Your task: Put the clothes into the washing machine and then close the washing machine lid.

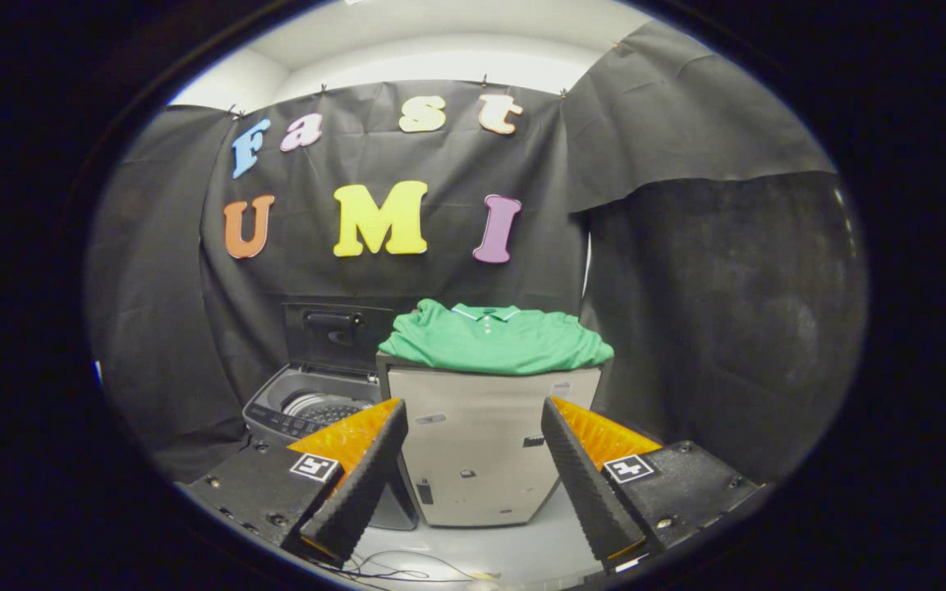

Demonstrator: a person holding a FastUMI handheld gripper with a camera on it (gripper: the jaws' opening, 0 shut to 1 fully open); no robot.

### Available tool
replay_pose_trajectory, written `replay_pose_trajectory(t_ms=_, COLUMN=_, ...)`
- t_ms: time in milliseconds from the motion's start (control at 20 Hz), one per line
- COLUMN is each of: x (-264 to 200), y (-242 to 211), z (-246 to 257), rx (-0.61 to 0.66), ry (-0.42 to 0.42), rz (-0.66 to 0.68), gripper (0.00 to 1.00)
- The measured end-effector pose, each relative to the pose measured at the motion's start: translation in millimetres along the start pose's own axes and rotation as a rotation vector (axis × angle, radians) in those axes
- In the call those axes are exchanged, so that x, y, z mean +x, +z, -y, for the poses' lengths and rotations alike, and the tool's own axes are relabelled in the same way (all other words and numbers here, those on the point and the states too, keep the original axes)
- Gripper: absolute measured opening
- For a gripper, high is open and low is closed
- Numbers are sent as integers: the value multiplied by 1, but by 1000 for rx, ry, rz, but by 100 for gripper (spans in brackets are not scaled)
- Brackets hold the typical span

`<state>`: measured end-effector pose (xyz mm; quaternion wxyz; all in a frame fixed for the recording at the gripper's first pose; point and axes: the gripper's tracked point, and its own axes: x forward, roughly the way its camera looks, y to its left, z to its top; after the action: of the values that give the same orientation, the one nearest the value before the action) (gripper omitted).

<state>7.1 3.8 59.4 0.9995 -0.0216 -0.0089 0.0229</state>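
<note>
A folded green polo shirt (495, 338) lies on top of a beige cabinet (485, 447), straight ahead beyond my fingers. To the cabinet's left stands a small grey top-loading washing machine (309, 408) with its dark lid (333, 335) raised upright, so the drum (325, 408) shows. My gripper (473, 468) is open, its two orange-and-black fingers (362, 476) spread wide with nothing between them. It hangs well short of the cabinet, and the left finger overlaps the washer's front.
Black cloth walls close the booth behind and on both sides. A pale floor (514, 550) runs under the cabinet, with thin cables (391, 566) lying on it near the fingers. The cabinet front carries small dark latches.
</note>
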Motion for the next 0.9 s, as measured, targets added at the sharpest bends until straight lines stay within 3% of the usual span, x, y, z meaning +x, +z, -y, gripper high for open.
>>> replay_pose_trajectory(t_ms=350, x=47, y=78, z=-7, rx=-13, ry=12, rz=32, gripper=100)
replay_pose_trajectory(t_ms=650, x=151, y=118, z=-3, rx=-14, ry=26, rz=-77, gripper=100)
replay_pose_trajectory(t_ms=900, x=245, y=122, z=3, rx=-53, ry=47, rz=-212, gripper=100)
